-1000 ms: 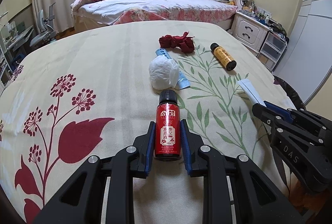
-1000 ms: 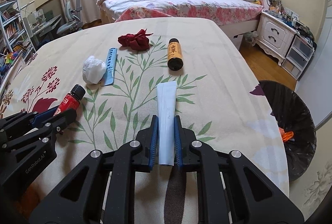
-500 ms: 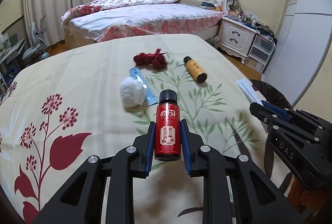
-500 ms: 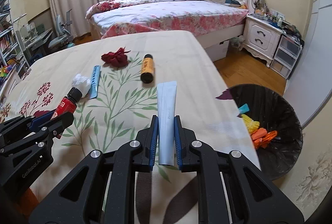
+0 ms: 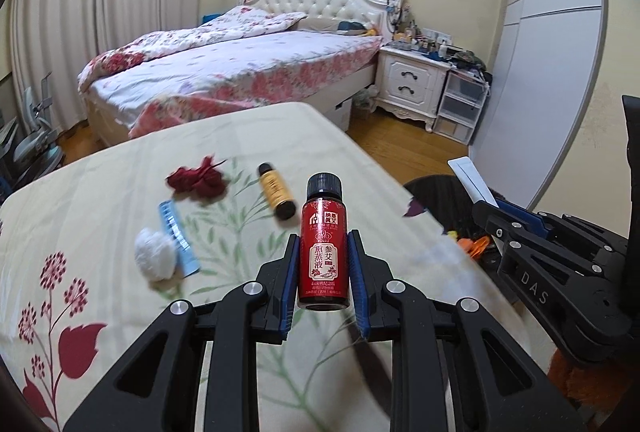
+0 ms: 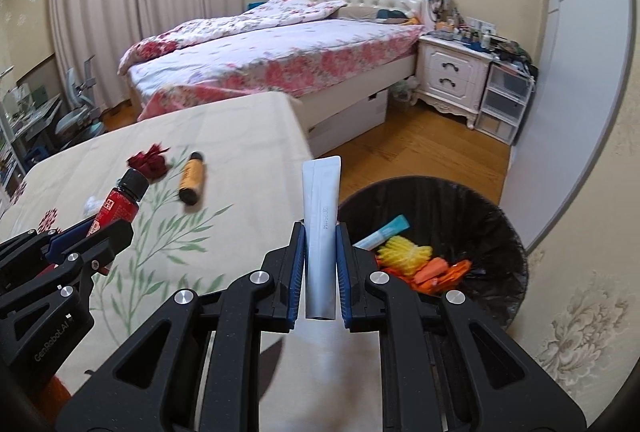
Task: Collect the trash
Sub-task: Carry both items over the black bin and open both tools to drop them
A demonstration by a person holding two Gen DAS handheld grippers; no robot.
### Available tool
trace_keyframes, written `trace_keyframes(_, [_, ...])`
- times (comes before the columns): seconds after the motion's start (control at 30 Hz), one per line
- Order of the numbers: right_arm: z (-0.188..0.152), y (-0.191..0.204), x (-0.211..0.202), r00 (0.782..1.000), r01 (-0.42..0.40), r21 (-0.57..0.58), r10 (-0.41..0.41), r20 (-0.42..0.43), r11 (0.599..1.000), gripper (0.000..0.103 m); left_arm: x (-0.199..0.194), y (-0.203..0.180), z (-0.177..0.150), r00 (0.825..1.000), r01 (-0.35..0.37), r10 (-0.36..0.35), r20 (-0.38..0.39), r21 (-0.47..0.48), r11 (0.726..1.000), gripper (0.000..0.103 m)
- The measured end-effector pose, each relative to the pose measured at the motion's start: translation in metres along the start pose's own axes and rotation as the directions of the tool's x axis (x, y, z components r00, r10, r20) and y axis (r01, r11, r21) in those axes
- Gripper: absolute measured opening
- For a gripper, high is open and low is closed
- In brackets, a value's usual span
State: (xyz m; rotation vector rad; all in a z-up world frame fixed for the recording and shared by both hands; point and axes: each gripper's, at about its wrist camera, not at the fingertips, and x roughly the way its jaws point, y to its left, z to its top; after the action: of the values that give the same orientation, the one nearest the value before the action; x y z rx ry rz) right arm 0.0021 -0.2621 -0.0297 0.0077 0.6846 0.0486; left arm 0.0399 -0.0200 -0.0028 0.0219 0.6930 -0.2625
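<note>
Pinching a red bottle point(image 5: 323, 247) upright, my left hand-held gripper point(image 5: 323, 274) hung above the tabletop point(image 5: 100, 199). My right hand-held gripper point(image 6: 319, 272) clamped a pale tube point(image 6: 320, 232) beside the black bin point(image 6: 500, 228), over the tabletop's edge. An amber bottle point(image 5: 275, 195), red scrap point(image 5: 196, 181), blue comb point(image 5: 176, 234) and white wad point(image 5: 155, 259) lay on the cloth.

A: Where does the left wrist view sit?
B: Close behind the left tongs point(image 5: 323, 268), above the counter point(image 5: 100, 199), facing the bed point(image 5: 240, 71).
A: And the right?
B: Behind the right tongs point(image 6: 320, 268), at the counter's edge over the bin point(image 6: 500, 232). Both share the counter, bed, nightstand point(image 6: 452, 71), and each other's tongs.
</note>
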Motion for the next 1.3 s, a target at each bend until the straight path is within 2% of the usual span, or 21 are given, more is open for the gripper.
trace_keyframes(0.33, [0.01,-0.048,0.015,0.996,0.09,0.082,-0.091,0.015,0.993,0.015,0.031,-0.052,0.029,0.998,0.062,-0.064,0.029,0.079,0.995,0.025])
trace_keyframes(0.57, [0.012,-0.076,0.032,0.989,0.146,0.129,-0.148,0.005,0.981,0.016,0.064,-0.078,0.042,0.997,0.079,-0.08,-0.001,0.108,0.991,0.025])
trace_keyframes(0.83, [0.015,-0.096,0.053,0.983,0.182,0.174,-0.183,-0.011,0.968,0.016,0.103,-0.097,0.053,0.997,0.074,-0.069,-0.036,0.137,0.988,0.025])
trace_keyframes(1.3, [0.014,-0.117,0.082,0.976,0.216,0.208,-0.209,-0.055,0.954,0.016,0.141,-0.112,0.056,0.994,0.062,-0.045,-0.099,0.175,0.983,0.025])
